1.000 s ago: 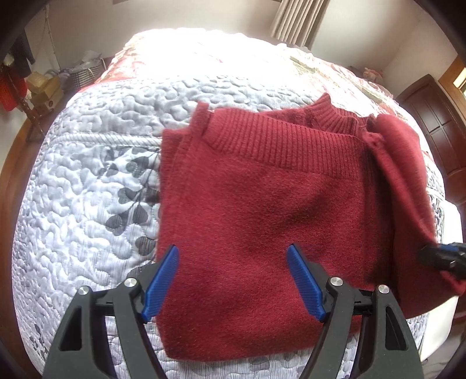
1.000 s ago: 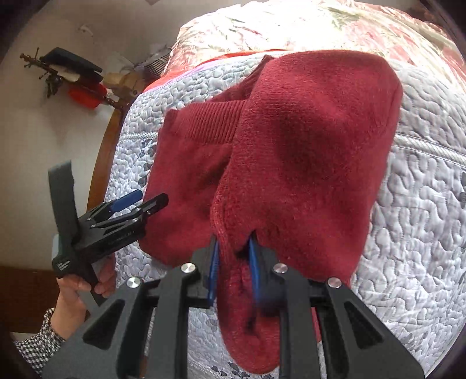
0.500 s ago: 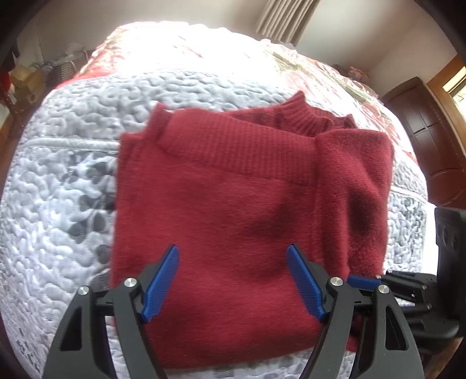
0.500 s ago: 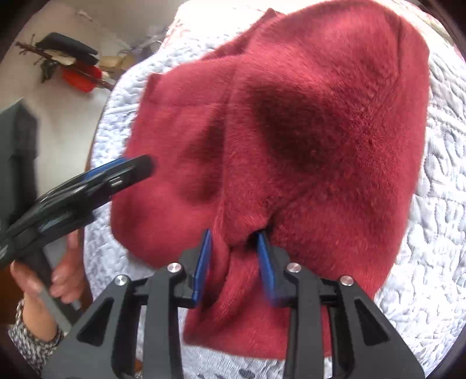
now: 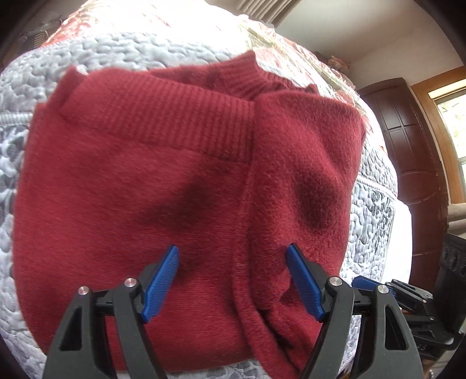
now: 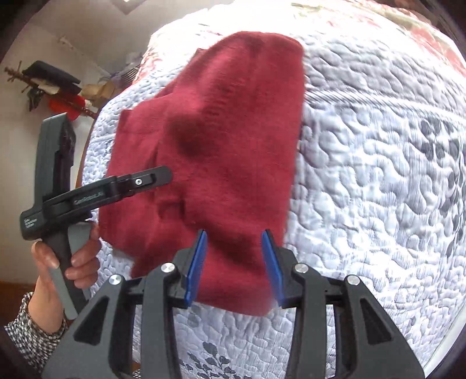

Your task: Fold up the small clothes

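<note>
1. the left gripper (image 5: 233,284) hides part of the near hem of the one dark red knitted sweater (image 5: 163,204).
2. the sweater lies folded on a bed under a white quilted bedspread (image 6: 378,180); a dark wooden door (image 5: 407,163) stands beyond.
3. two grippers: the left and the right gripper (image 6: 234,269) are both spread, holding nothing.

Daylight blows out the far quilt (image 5: 151,26); fisheye edges bend; right view slightly motion-blurred.
</note>
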The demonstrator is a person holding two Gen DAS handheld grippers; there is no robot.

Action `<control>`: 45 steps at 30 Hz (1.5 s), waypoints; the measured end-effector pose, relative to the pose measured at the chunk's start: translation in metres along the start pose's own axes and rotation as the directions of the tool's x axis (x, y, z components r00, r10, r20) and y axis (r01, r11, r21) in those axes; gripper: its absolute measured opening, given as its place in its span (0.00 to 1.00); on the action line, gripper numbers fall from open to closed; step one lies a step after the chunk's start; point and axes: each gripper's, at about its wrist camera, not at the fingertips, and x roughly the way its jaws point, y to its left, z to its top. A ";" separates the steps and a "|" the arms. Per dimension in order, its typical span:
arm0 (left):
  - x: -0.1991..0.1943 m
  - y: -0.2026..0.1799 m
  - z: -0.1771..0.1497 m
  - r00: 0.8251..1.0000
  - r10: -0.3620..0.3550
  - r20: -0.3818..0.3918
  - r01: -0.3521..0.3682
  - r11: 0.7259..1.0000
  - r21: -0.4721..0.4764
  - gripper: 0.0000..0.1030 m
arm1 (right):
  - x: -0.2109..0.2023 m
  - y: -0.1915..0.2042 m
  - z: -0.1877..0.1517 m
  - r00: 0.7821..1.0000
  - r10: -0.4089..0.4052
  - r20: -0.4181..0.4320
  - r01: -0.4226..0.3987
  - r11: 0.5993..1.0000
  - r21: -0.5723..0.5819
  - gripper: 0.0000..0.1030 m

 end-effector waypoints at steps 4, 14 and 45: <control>0.013 -0.014 0.000 0.999 -0.022 -0.026 0.022 1.000 0.013 0.73 | 0.005 -0.019 -0.004 1.000 -0.017 0.001 0.017 0.999 0.042 0.39; 0.024 -0.034 -0.001 0.996 -0.084 -0.006 0.084 0.995 -0.045 0.19 | -0.017 -0.061 -0.016 1.000 0.000 0.027 -0.002 0.996 0.085 0.39; -0.105 0.128 -0.031 0.953 0.166 0.255 -0.125 0.978 -0.168 0.16 | 0.017 -0.001 -0.036 0.998 0.043 -0.054 -0.046 0.998 -0.049 0.39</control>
